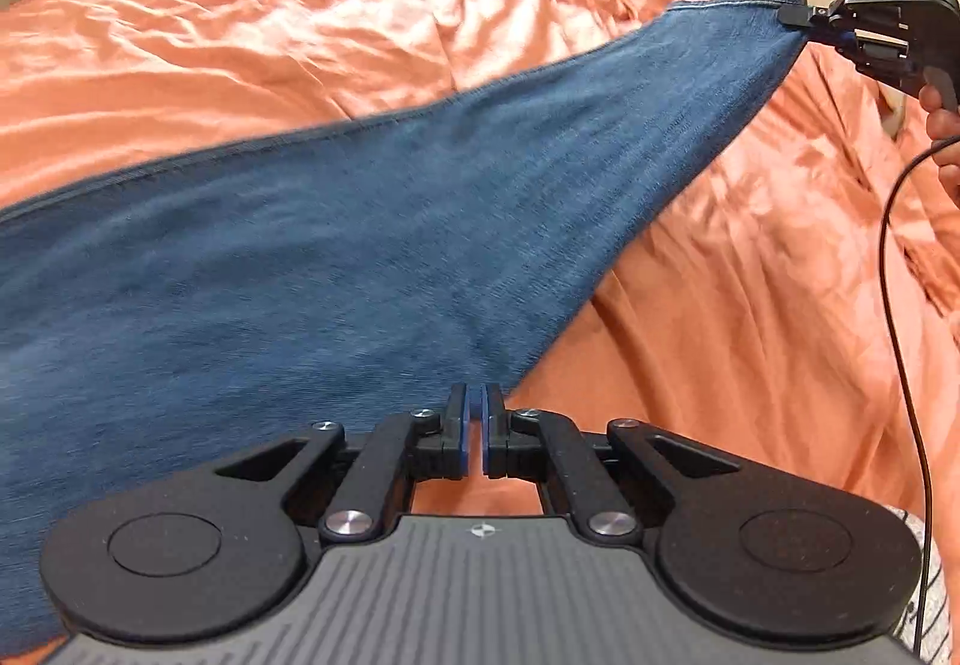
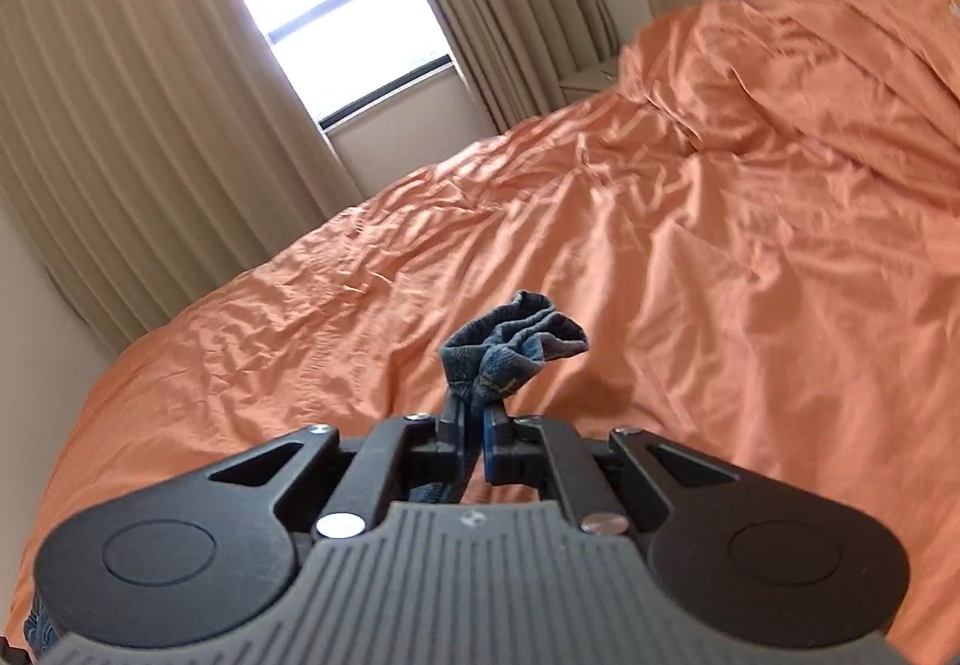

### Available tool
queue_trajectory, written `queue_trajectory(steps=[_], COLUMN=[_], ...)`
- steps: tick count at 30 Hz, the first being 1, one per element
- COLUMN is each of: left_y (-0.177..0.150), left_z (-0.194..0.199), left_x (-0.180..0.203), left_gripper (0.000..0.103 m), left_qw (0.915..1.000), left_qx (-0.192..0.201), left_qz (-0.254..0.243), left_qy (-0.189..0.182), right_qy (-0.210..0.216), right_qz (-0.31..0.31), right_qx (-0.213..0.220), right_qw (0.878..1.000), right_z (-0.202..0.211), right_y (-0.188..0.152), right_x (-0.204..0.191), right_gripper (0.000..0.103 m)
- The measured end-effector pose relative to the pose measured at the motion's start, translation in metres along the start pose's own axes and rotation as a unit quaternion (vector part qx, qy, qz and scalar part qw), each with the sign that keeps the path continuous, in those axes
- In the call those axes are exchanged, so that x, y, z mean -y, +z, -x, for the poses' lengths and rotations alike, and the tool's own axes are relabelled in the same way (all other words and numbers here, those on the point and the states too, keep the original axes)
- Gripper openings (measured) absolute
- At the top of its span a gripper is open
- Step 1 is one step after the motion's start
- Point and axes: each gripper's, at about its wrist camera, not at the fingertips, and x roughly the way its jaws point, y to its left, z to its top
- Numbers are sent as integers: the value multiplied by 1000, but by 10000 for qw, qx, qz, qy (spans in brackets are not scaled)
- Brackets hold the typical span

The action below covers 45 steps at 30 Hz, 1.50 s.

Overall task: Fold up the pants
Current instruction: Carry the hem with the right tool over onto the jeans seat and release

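pants [image 1: 372, 221], blue denim, stretched taut in the air above the orange bedspread [image 1: 300, 35], running from one lower edge near the left gripper [image 1: 478, 413] up to the hem corner at the right gripper [image 1: 801, 18]. left gripper with pads drawn together on the fabric edge, only a sliver of gap between them; hold judged shallow, right at the fingertips. right gripper [image 2: 477, 419] clamped on a bunched wad of hem [image 2: 516, 335], denim protruding beyond the pads and trailing back under the body. person's hand [image 1: 945, 107] on the right handle, black cable [image 1: 900, 305] hanging beside it.

likely faults from here: left edge slipping free under tension, given the thin bite; crumpled hem at the right producing an uneven, twisted fold line; dangling cable snagging or being trapped under the cloth on lay-down; wrinkled bedspread dragging the denim askew.
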Motion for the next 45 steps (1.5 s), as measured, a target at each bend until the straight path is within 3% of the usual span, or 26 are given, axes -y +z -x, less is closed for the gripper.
queue_trajectory(steps=[5, 12, 18, 22, 28, 32, 37, 41, 45], left_y=[2, -9, -33, -52, -68, -75, -69, -57, -36], left_z=[61, 137, 177, 186, 179, 168, 144, 128, 106], left_x=[-50, -127, -182, -204, -226, -234, -239, -242, -247], left_gripper=[5, 5, 5, 5, 5, 17, 26, 34, 41], left_qw=[9978, 9875, 9790, 9753, 9733, 9724, 9700, 9673, 9633], left_qx=[474, 945, 1147, 1176, 1139, 1075, 953, 902, 929], left_qz=[328, 752, 1195, 1467, 1811, 2023, 2232, 2365, 2499], left_qy=[323, 1014, 1189, 1156, 830, 436, 105, -150, -326], right_qy=[227, 611, 1086, 1404, 1346, 1271, 1417, 1659, 1833], right_qz=[903, 1573, 1722, 1772, 2147, 2361, 2199, 2103, 1939], right_qx=[219, 227, -192, -824, -2149, -2572, -2840, -2936, -2747], right_qw=[9954, 9854, 9789, 9706, 9432, 9284, 9224, 9176, 9238], right_z=[20, 12, -24, -55, -94, -104, -115, -114, -114], right_y=[20, 7, -44, -114, -240, -284, -286, -266, -241], right_x=[-100, -228, -322, -363, -374, -358, -349, -348, -338], right_gripper=[0, 0, 0, 0, 0, 1, 10, 36, 46])
